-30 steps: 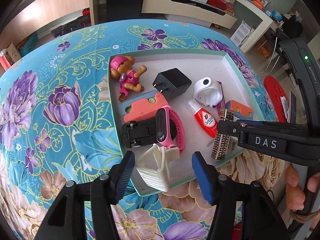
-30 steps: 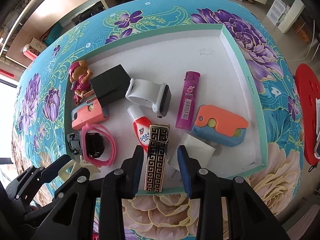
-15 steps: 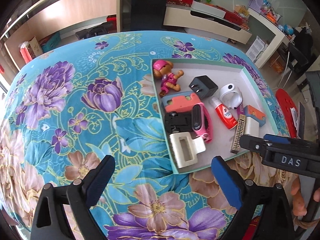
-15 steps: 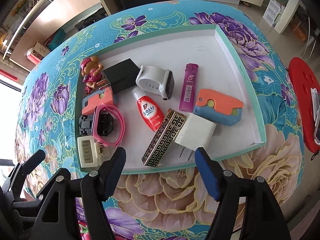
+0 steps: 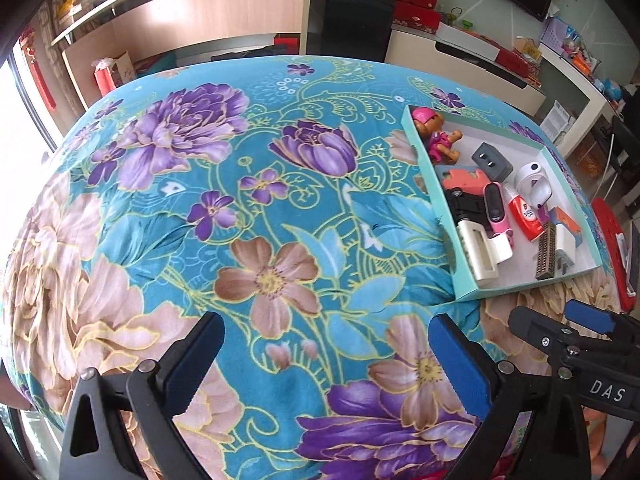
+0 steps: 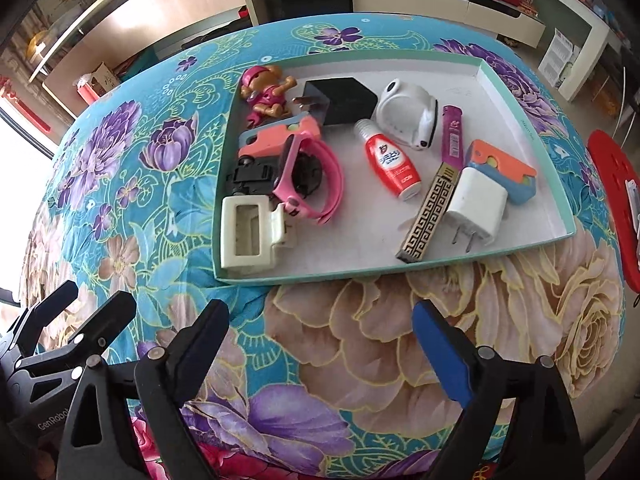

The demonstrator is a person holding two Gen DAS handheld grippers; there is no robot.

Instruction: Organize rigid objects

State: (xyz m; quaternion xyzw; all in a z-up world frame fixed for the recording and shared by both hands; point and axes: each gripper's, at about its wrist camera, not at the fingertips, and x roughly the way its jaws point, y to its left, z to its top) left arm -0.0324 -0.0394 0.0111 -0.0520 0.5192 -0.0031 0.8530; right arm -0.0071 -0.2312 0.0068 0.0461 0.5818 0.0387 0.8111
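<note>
A teal-rimmed white tray (image 6: 520, 250) (image 5: 520, 288) lies on the flowered table. It holds a cream hair claw (image 6: 248, 236) (image 5: 484, 252), a gold-patterned lighter (image 6: 430, 212) (image 5: 546, 254), a white plug (image 6: 476, 206), a pink watch (image 6: 312, 178), a red tube (image 6: 392, 160), a pink toy dog (image 6: 264, 94) and other small items. My left gripper (image 5: 326, 364) is open and empty, low over bare cloth left of the tray. My right gripper (image 6: 320, 344) is open and empty, in front of the tray's near rim.
The flowered cloth (image 5: 200, 200) covers the whole table. A red stool (image 6: 616, 184) stands right of the table. Shelves and a low white cabinet (image 5: 460, 56) stand behind it. The right gripper's body shows at the left wrist view's lower right (image 5: 580, 352).
Both grippers opened, left the hair claw and the lighter lying in the tray, and pulled back toward me. The left one also swung to the left.
</note>
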